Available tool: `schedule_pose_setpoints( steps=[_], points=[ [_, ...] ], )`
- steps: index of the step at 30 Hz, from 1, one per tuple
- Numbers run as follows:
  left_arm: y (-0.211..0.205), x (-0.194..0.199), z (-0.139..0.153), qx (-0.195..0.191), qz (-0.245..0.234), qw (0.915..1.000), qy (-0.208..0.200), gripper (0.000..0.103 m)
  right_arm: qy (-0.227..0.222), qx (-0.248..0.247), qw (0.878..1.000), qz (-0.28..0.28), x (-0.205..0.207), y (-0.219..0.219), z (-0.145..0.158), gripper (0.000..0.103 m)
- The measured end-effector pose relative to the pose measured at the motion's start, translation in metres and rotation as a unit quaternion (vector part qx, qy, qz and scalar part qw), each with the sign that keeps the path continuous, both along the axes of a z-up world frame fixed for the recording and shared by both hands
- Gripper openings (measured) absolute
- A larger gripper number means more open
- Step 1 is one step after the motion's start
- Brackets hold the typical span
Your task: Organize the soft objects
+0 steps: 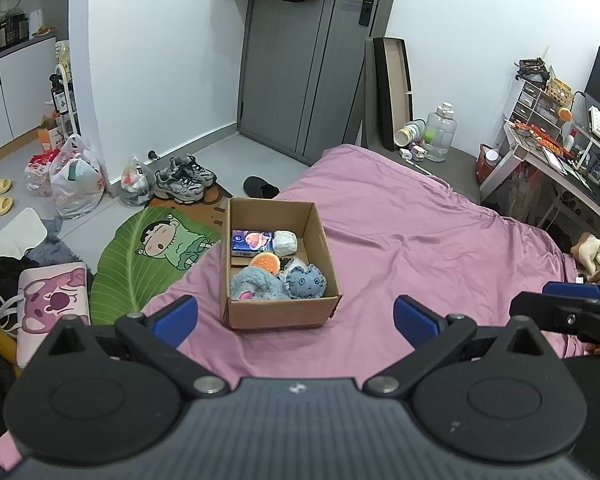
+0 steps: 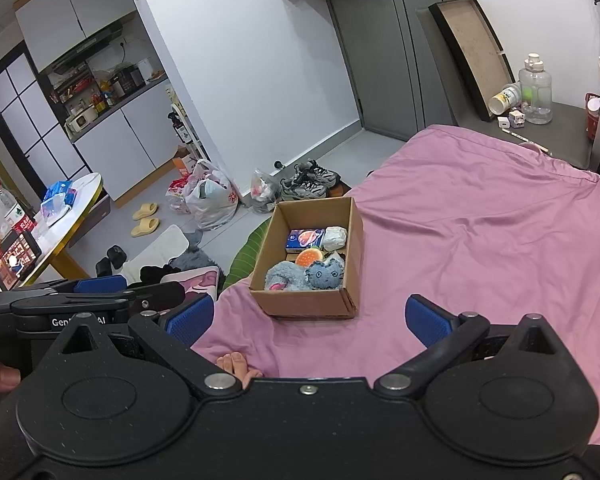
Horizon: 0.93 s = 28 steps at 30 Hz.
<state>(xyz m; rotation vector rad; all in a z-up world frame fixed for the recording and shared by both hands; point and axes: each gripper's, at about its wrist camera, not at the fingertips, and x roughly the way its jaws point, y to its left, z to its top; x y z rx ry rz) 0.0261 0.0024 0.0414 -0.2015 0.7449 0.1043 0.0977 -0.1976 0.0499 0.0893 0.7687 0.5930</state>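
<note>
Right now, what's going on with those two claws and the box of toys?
Left gripper open, empty. Right gripper open, empty. Brown cardboard box on pink bedsheet, holding grey-blue plush toys. Nothing between grippers and box.

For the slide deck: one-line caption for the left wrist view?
Open left tool faces a cardboard box of soft toys on a pink bedsheet.

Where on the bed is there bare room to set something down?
The pink sheet right of the cardboard box is bare, as is the strip between the box and both grippers. The box interior is crowded: grey plush toy, blue plush cat, burger plush, tissue pack.
</note>
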Motion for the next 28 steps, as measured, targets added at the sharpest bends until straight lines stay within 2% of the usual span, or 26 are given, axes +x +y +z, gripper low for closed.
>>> schedule_pose_setpoints(
  steps=[28],
  points=[
    [0.0008,0.0003,0.0023,-0.001,-0.003,1.0,-0.004,0.103,0.0,0.001,1.0,-0.007,-0.0032,0.0017,-0.0011,0.103]
  ],
)
